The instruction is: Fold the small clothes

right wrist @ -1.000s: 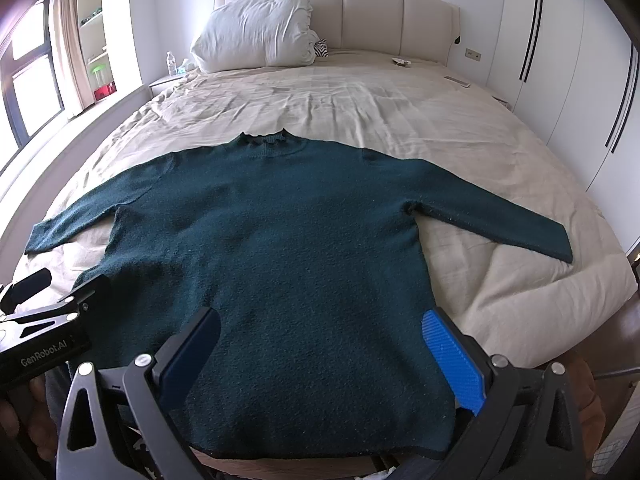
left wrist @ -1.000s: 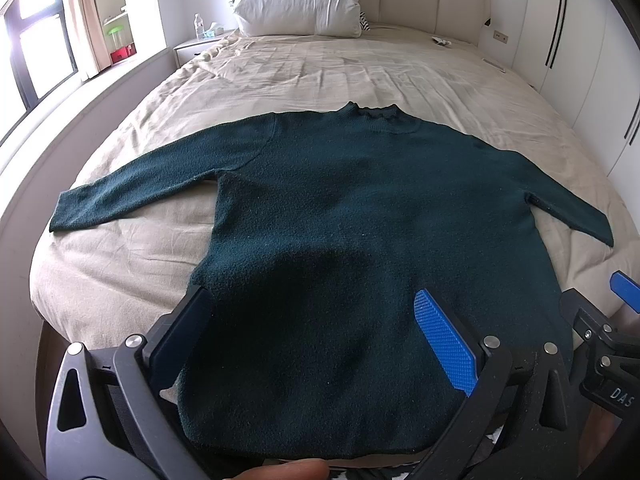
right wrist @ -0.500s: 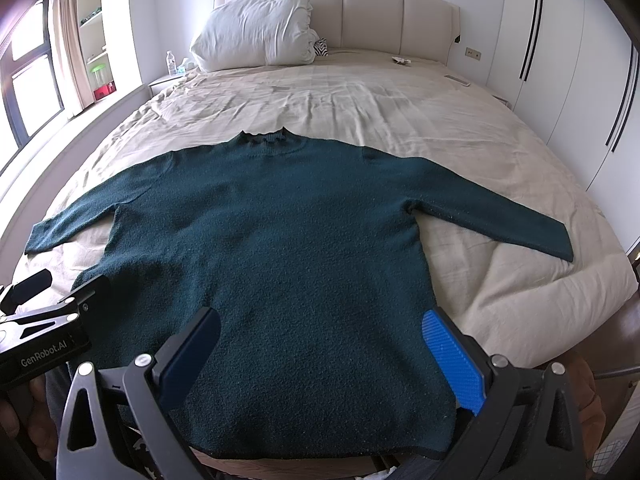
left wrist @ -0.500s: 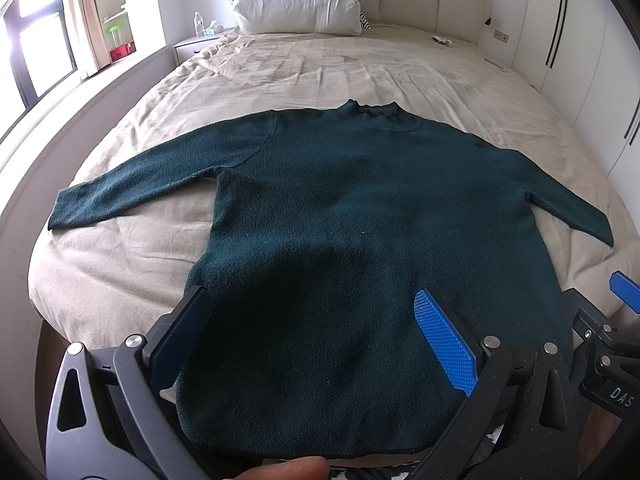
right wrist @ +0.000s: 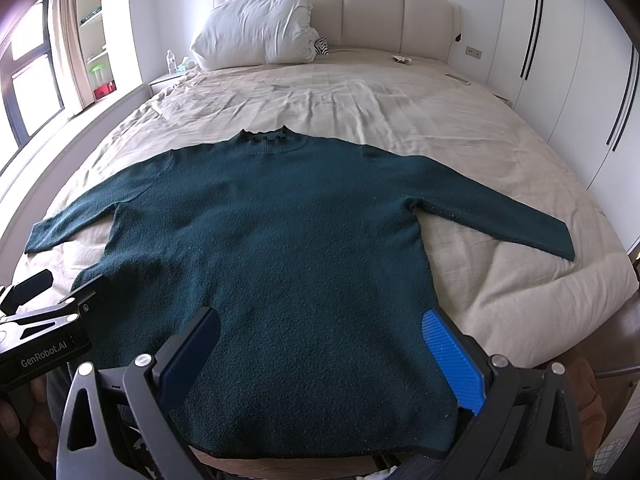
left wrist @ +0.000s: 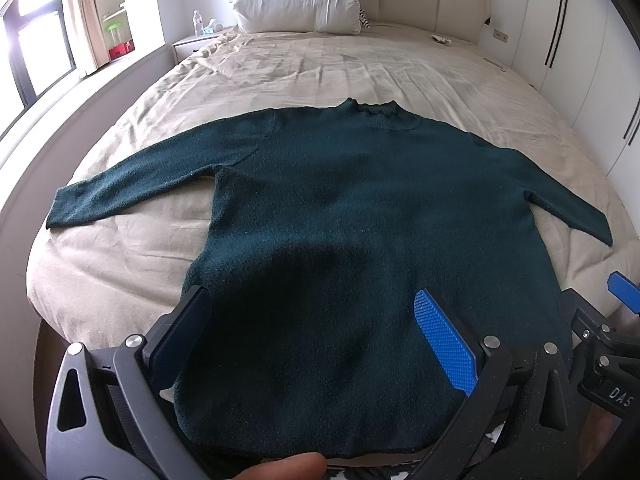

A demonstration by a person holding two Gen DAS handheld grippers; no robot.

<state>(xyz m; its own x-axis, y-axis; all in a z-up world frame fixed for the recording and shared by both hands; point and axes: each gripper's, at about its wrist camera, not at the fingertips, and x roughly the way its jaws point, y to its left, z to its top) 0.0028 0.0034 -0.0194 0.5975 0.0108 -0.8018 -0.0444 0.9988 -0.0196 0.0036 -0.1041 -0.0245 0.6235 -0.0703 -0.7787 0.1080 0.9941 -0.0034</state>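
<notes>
Fingers [right wrist: 456, 354] apart, "GenRobot.AI" label [right wrist: 42, 358].

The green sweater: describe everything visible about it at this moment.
The sweater is dark green, fuzzy-looking knit, long-sleeved, with a small ruffled collar pointing toward the headboard. It lies flat and unfolded on the beige bed cover, both sleeves spread outward and angled down, hem at the near bed edge. Neither open gripper, left or right, grips it.
</notes>
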